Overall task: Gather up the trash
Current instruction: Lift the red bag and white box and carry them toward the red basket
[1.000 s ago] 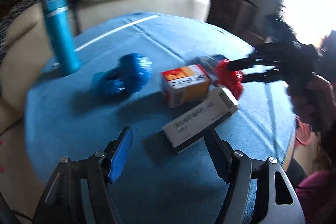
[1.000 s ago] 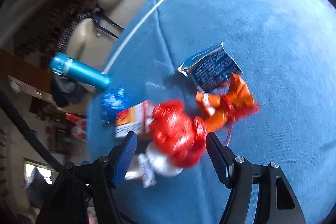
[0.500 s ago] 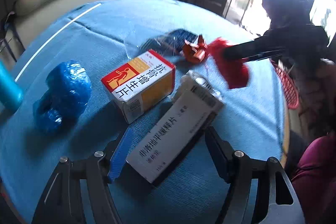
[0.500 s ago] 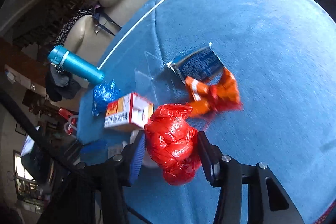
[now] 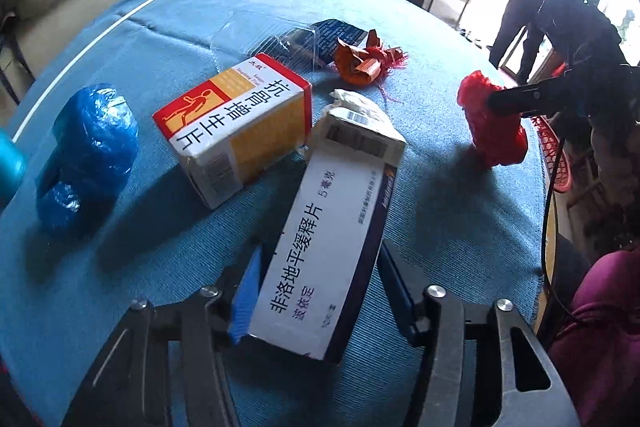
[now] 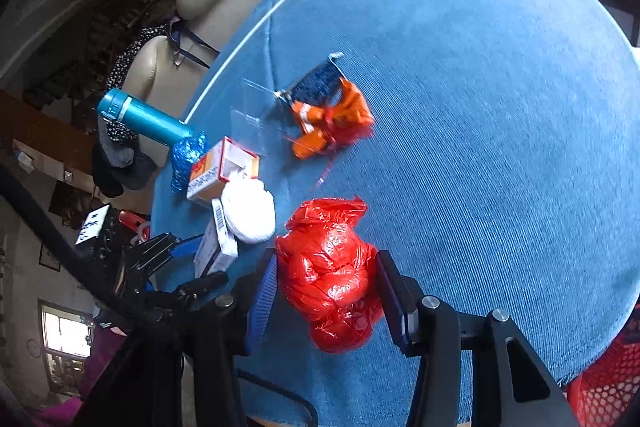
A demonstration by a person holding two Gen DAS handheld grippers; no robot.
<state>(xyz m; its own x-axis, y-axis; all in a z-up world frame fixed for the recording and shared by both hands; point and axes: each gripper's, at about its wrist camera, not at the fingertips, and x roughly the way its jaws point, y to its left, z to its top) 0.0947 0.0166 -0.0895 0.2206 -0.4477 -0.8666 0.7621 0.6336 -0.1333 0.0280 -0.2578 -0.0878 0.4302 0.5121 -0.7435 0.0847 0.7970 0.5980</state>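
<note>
Two grabs underway: my right gripper [image 6: 326, 301] clenches the red plastic bag [image 6: 330, 273], while my left gripper [image 5: 316, 285] is closing around the white medicine box [image 5: 320, 247], which might twist free.

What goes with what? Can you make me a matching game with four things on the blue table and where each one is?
Things:
1. red bag
2. white box
3. blue bundle
4. orange wrapper

Places:
A. lying loose at the table's left side
B. between the left gripper's closing jaws
C. lying loose beside the dark blue packet
D. squeezed in the right gripper

Pairs: 1-D, 2-B, 3-A, 4-C
</note>
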